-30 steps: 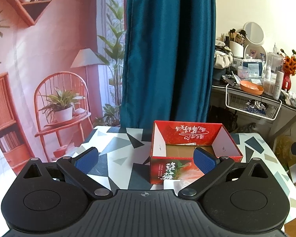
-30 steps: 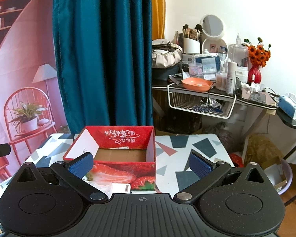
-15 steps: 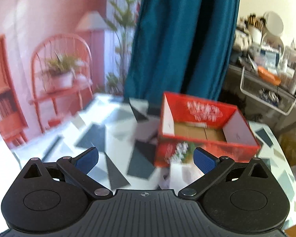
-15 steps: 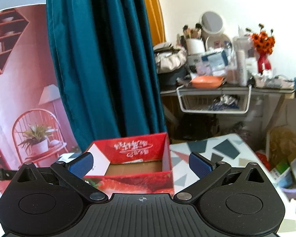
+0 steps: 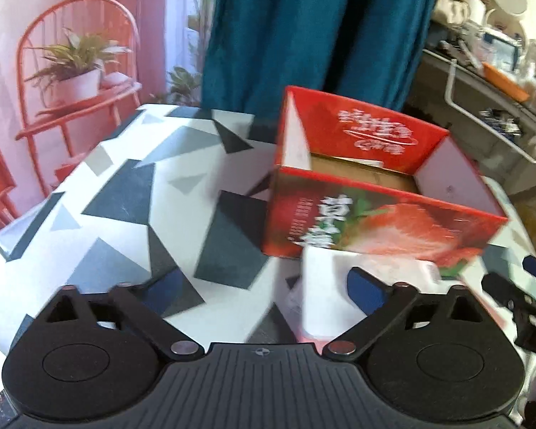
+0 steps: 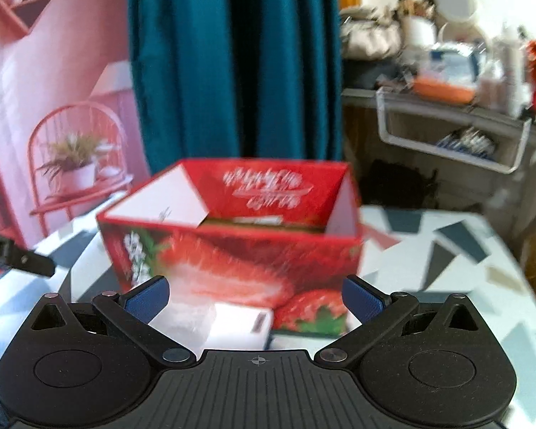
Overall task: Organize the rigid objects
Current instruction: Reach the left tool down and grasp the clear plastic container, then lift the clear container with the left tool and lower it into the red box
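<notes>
Both hand-held grippers dipped toward the worktop (image 5: 118, 193) since a second ago, jaws wide, empty. White packet (image 6: 232, 325) sits lower centre, touching the strawberry box (image 6: 232, 246); pickup looks next.

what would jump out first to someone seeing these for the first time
The red strawberry box stands open-topped in the middle of the patterned table, filling both views. A white packet lies on the table against its near side, just ahead of the open right gripper. Behind hangs a teal curtain.
</notes>
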The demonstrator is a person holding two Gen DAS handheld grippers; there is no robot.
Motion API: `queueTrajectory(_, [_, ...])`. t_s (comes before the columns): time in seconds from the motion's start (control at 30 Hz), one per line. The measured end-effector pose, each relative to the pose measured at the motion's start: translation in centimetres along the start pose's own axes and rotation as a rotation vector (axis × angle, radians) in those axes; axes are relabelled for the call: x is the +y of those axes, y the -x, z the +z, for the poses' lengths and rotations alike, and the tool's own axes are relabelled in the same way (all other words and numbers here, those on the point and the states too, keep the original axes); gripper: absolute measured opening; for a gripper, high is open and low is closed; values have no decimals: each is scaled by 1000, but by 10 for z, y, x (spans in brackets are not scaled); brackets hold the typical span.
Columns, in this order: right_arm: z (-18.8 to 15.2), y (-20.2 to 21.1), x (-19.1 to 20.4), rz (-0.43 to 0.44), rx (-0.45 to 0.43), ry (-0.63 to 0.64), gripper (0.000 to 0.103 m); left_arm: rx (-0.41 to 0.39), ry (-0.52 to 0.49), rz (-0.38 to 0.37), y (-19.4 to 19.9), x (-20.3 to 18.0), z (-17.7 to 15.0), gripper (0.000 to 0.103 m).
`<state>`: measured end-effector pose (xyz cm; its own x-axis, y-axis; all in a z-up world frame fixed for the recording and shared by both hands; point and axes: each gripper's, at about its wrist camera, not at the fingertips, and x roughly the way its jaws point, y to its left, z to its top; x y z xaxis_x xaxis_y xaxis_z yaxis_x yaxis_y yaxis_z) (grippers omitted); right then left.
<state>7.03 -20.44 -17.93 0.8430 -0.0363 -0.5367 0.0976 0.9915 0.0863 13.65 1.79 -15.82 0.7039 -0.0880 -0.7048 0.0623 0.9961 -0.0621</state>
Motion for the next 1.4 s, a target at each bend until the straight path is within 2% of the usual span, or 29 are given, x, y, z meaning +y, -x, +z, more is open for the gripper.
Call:
queueTrajectory(0.07, [-9,-18,-1,44,28,10,97,0,-22,33,-9,-4,-1,90])
queueTrajectory(0.13, [-17,-32,2,60,54,39,93,23,-33,34,-17,-8,1,90])
queueTrajectory(0.3, [-27,-54,10,153,111,100,84,54,-30,-69,-31,-13,2,90])
queueTrajectory(0.37, [-29,-59,16,183,128,145,77,58,-28,-111,-36,-17,2,90])
queueTrajectory(0.47, [-30,-66,21,219,143,185,71,62,-72,-123,-43,-29,2,90])
queueTrajectory(0.67, [-26,-77,22,264,173,164,68,73,-89,-227,-56,-47,7,89])
queueTrajectory(0.77, [-25,-78,21,279,178,151,68,97,-93,-265,-66,-54,7,83])
queueTrajectory(0.83, [-25,-80,21,288,178,147,68,123,-76,-287,-75,-56,7,72])
queueTrajectory(0.9, [-25,-80,22,295,181,139,68,154,-45,-307,-85,-56,5,67])
queueTrajectory(0.97, [-24,-81,23,306,185,131,68,161,-11,-338,-90,-53,4,64])
queueTrajectory(1.07, [-23,-81,27,318,183,148,67,163,-4,-379,-93,-53,4,52])
queueTrajectory(1.2, [-25,-82,28,310,192,140,65,168,44,-410,-93,-51,-2,51])
queueTrajectory(1.3, [-27,-81,26,311,182,126,63,177,49,-427,-95,-49,-2,51])
queueTrajectory(1.4, [-28,-79,27,297,172,127,58,180,44,-423,-95,-50,-1,51])
